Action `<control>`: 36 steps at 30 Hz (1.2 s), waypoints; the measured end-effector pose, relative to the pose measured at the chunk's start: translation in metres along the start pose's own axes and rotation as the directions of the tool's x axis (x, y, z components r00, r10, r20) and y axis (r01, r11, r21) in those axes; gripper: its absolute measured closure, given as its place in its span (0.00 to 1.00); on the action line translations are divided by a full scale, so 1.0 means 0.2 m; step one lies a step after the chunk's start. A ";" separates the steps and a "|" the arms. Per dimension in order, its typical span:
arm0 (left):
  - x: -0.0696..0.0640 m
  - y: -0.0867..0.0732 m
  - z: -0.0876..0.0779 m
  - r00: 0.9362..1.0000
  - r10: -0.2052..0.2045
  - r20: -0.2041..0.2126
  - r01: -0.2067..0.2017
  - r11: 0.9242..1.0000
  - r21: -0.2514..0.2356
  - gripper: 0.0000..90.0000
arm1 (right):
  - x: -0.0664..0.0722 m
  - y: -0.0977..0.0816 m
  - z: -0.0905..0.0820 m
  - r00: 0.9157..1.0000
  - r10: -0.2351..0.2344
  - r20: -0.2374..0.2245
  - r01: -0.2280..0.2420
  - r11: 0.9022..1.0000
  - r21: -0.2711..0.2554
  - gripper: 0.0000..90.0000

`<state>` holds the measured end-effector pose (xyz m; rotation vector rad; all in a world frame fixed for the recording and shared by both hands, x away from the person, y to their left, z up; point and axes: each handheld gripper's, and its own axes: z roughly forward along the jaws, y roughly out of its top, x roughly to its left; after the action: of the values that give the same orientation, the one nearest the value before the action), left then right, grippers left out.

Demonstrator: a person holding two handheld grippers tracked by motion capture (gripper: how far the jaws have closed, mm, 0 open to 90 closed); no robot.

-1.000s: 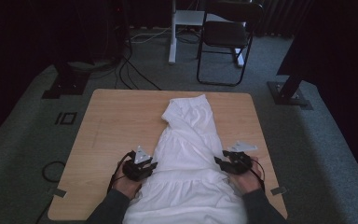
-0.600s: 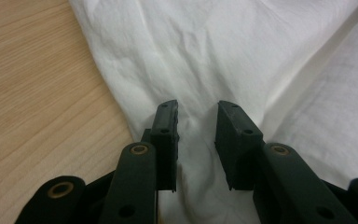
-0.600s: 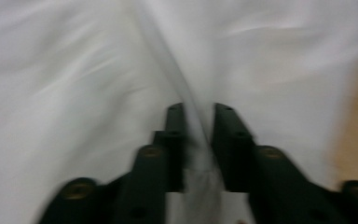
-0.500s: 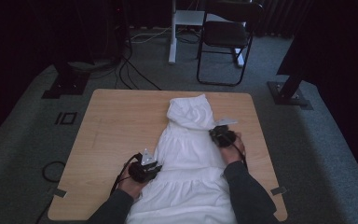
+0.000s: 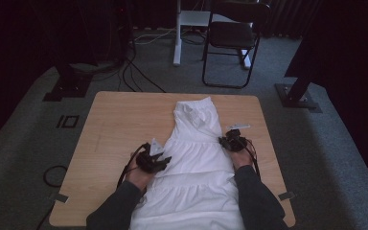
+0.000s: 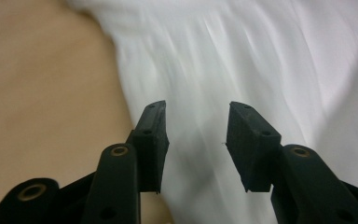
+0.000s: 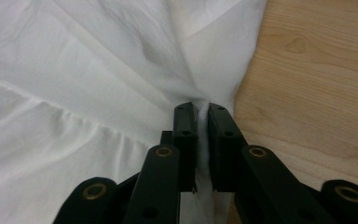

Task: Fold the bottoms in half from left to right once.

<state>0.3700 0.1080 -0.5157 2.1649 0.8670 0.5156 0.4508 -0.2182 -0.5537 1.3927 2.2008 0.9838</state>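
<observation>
A white tiered garment (image 5: 196, 158) lies lengthwise down the wooden table (image 5: 124, 120), its narrow end far from me. My right gripper (image 5: 224, 141) sits at the garment's right edge. In the right gripper view this gripper (image 7: 203, 106) is shut on a fold of the white cloth (image 7: 74, 93); its jaws have just been closing on it, then eased slightly. My left gripper (image 5: 166, 159) is at the garment's left edge. In the left gripper view it (image 6: 198, 109) stands open over the cloth (image 6: 261, 56). Its jaws have just been opening, with nothing pinched between them.
Bare wood (image 6: 37, 93) lies left of the garment and more wood (image 7: 317, 70) to its right. Beyond the table stand a black folding chair (image 5: 232, 38), a white post (image 5: 177, 33), floor cables (image 5: 139, 72) and two dark stand bases (image 5: 67, 88) (image 5: 297, 98).
My right gripper has moved away from me up the garment's right edge and closed on the cloth. My left gripper has shifted slightly forward and opened.
</observation>
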 end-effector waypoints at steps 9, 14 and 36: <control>0.11 0.04 0.33 0.996 -0.084 -0.018 0.085 0.994 0.069 0.69 | 0.00 -0.02 -0.01 1.000 0.011 -0.008 -0.011 1.000 -0.023 0.92; 0.05 -0.04 0.23 0.998 -0.056 0.004 0.056 0.995 0.088 0.76 | 0.03 -0.09 -0.06 1.000 0.006 -0.021 -0.006 1.000 -0.019 0.92; -0.18 -0.31 -0.05 0.997 -0.018 0.073 0.017 1.000 0.026 0.75 | 0.38 -0.03 -0.33 0.971 -0.192 -0.143 0.176 0.977 -0.117 0.38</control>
<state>0.3135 0.1179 -0.5593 2.1832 0.8562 0.4165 0.3720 -0.1756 -0.5064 1.0773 2.3033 1.1515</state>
